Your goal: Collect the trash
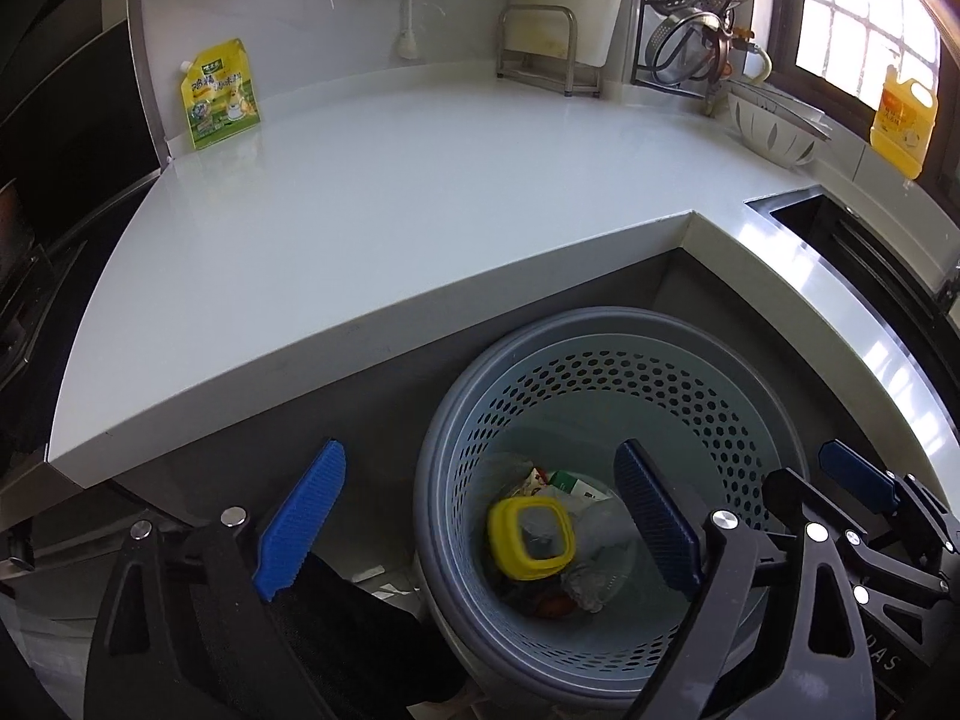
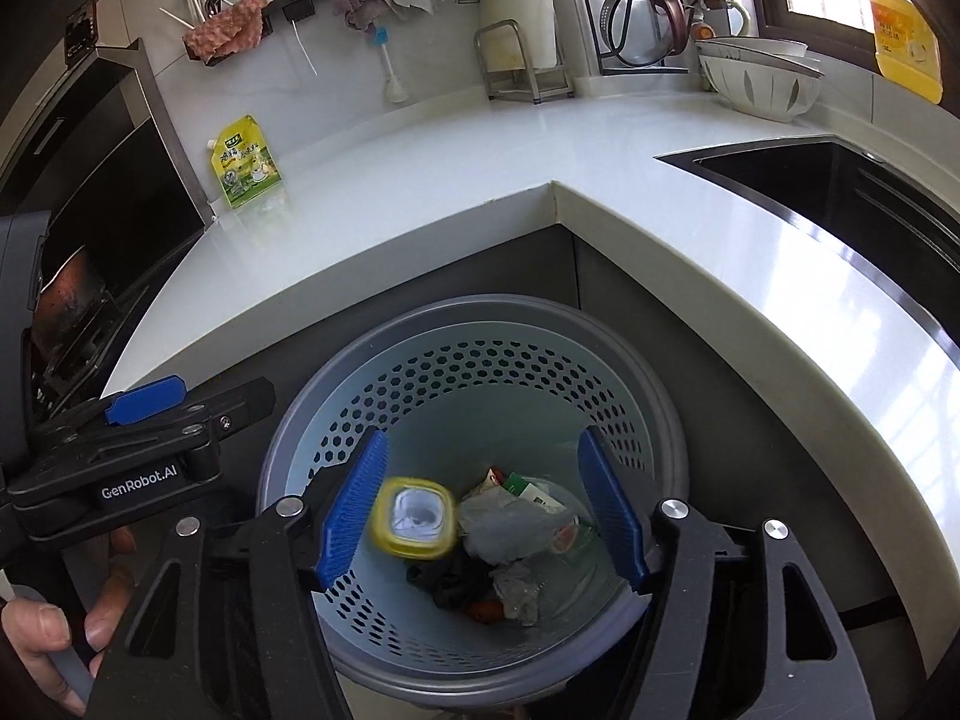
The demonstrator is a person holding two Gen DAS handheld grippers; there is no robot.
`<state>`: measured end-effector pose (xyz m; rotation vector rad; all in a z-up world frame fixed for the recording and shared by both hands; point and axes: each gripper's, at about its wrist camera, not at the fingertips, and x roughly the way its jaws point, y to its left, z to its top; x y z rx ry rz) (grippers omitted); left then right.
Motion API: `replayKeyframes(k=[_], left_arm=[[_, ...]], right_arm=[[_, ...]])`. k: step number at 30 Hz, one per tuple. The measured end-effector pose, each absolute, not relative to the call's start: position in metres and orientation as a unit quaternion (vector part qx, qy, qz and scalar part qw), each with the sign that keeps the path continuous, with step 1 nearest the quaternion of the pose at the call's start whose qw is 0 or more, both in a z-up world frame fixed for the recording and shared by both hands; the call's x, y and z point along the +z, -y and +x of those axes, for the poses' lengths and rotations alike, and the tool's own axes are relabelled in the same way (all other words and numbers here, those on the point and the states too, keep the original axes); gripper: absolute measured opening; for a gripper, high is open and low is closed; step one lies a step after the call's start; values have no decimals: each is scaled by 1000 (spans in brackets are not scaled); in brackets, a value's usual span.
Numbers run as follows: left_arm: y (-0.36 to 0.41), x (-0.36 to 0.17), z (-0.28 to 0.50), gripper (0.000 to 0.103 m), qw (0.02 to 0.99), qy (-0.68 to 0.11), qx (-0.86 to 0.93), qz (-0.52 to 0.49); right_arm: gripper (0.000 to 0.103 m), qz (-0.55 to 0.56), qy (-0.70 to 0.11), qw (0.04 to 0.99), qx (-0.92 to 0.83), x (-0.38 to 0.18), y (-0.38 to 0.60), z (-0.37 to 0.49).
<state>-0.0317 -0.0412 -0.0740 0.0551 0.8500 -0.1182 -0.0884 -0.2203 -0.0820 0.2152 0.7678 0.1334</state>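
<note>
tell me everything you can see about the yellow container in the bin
The yellow container is a small rounded-square tub with a thick yellow rim and a pale, translucent-looking centre, apparently plastic. It sits tilted inside the grey perforated trash bin, on crumpled wrappers. It looks motion-blurred in the right wrist view. Neither tool touches it.

My jaws hang spread over the trash bin, whose mouth is unobstructed; rubbish lies only at its bottom. The surface wraps the bin at its inner corner, its edge overhanging close behind. A yellow pouch stands at the surface's far left edge; bowls and a rack line the back.
</note>
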Motion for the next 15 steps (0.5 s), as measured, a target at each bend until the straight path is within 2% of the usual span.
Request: replayKeyframes(k=[15], left_arm=[[36,-73,-52,93,913,-403,-52,31]], right_arm=[[69,119,-370,919,69,-87,215,-108]])
